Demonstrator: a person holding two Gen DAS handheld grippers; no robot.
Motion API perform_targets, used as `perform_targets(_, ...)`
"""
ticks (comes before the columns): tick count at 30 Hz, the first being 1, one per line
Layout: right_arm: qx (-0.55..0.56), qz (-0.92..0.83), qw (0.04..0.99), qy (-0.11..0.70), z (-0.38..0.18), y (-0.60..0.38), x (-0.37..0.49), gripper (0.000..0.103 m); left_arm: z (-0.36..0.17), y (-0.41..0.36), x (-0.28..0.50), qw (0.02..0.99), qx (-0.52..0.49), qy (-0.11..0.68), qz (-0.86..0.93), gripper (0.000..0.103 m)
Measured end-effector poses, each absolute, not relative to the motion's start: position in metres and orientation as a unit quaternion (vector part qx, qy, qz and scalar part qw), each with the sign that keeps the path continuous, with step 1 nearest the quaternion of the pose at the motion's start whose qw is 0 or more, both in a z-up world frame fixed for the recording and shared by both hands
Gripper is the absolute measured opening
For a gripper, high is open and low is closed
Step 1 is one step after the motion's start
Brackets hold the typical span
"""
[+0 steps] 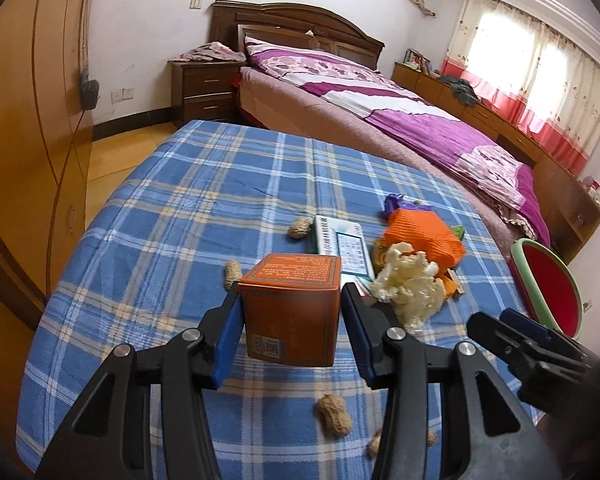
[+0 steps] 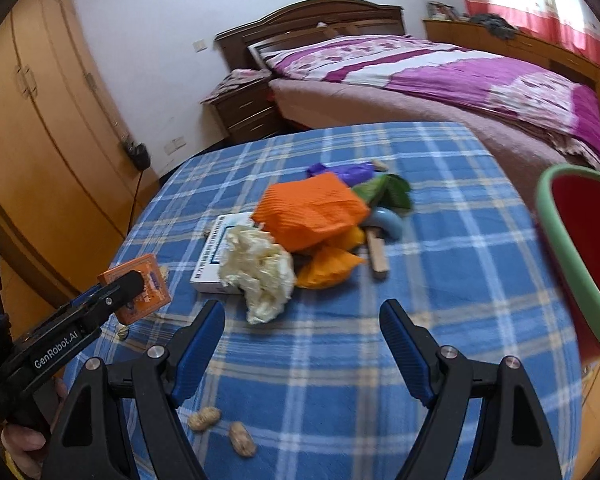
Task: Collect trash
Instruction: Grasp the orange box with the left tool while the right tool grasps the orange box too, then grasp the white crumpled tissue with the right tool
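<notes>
Left wrist view: left gripper [image 1: 291, 312] has both blue pads pressed on the sides of an orange box [image 1: 290, 307], box lifted off the blue plaid cloth [image 1: 188, 200]. Right gripper [image 1: 528, 330] shows at the right edge; finger gap can't be judged from here. On the cloth: white flat box [image 1: 342, 246], crumpled white paper [image 1: 408, 286], orange bag [image 1: 422, 240], purple wrapper [image 1: 394, 202]. Peanuts: five visible, e.g. one [image 1: 334, 414] below the held box. Red bin with green rim [image 1: 548, 284] sits off the right side of the cloth. Room: bed with purple bedding [image 1: 400, 108], nightstand [image 1: 204, 88], wardrobe [image 1: 32, 100], curtained window. Right wrist view: right gripper [image 2: 302, 320] fingers wide apart, holding nothing, hovering over bare cloth just short of the white paper [image 2: 260, 272]. Left gripper [image 2: 120, 284] at left, clamped on the orange box [image 2: 150, 284]. Trash pile ahead: orange bag [image 2: 312, 210], white box [image 2: 216, 254], green wrapper [image 2: 384, 190], wooden stick [image 2: 376, 254]. Two peanuts [image 2: 204, 418] near the fingers. Bin [image 2: 580, 256] at right.
</notes>
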State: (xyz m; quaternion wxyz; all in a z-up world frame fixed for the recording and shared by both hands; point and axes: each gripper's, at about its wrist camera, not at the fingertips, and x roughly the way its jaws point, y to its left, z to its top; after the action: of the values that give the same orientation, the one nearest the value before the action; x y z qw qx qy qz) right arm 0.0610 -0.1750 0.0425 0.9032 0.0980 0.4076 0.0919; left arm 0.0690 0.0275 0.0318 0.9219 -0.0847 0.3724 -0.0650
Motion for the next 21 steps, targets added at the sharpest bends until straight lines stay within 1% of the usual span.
perform_targets(4, 0.087, 0.103, 0.899, 0.417, 0.035, -0.163, 0.073, 0.080, 0.027, 0.035, 0.072, 0.920, -0.092, 0.377, -0.056, 0.049)
perform_targets(8, 0.081, 0.106, 0.895, 0.425, 0.026, -0.156, 0.084, 0.074, 0.025, 0.041, 0.073, 0.920, -0.097, 0.377, -0.051, 0.049)
perform_targets(12, 0.078, 0.104, 0.892, 0.433, 0.018, -0.152, 0.092, 0.063, 0.023, 0.041, 0.075, 0.919, -0.098, 0.378, -0.055, 0.049)
perform_targets(15, 0.078, 0.106, 0.888, 0.441, 0.013, -0.152, 0.096, 0.051, 0.023, 0.040, 0.076, 0.919, -0.097, 0.379, -0.059, 0.049)
perform_targets(17, 0.078, 0.106, 0.886, 0.444, 0.010, -0.152, 0.098, 0.045, 0.022, 0.040, 0.076, 0.918, -0.097, 0.379, -0.061, 0.049)
perform_targets(21, 0.083, 0.110, 0.884, 0.447, 0.008, -0.152, 0.098, 0.026, 0.023, 0.039, 0.076, 0.918, -0.100, 0.379, -0.064, 0.049)
